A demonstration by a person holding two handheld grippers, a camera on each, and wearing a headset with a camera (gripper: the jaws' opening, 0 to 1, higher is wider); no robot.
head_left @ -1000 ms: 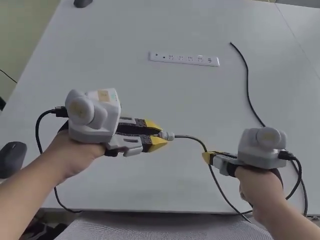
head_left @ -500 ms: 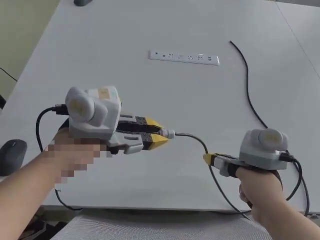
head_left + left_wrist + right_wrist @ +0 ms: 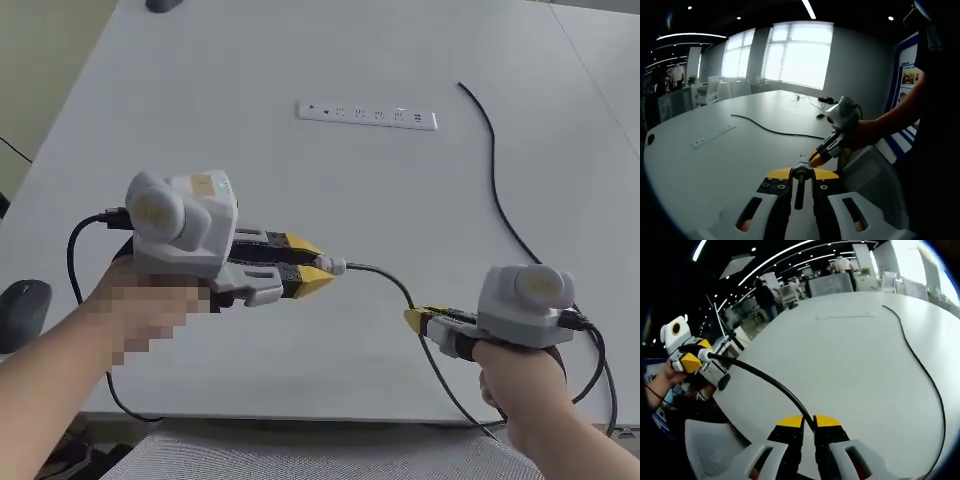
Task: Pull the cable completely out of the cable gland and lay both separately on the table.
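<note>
The cable gland (image 3: 334,266) sits clenched in the left tool (image 3: 318,270), held above the bench (image 3: 250,150). The cable (image 3: 392,282) runs from it to the right tool (image 3: 413,317), which is clenched on it near the bench's front edge. A power strip (image 3: 367,115) lies beyond.

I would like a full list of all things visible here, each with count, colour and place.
table: 1, white-grey, below both claws
power strip: 1, white, table's far middle
cable gland: 1, pale, in the left claw's tips
cable: 1, black, from the cable gland through the right claw, past the near table edge
loose cable stretch: 1, black, table's right side; link to the held cable unclear
mouse: 1, dark, table's left edge
chair: 1, grey mesh, below the near edge
left claw: 1, yellow-tipped, shut on the cable gland
right claw: 1, yellow-tipped, shut on the cable
</note>
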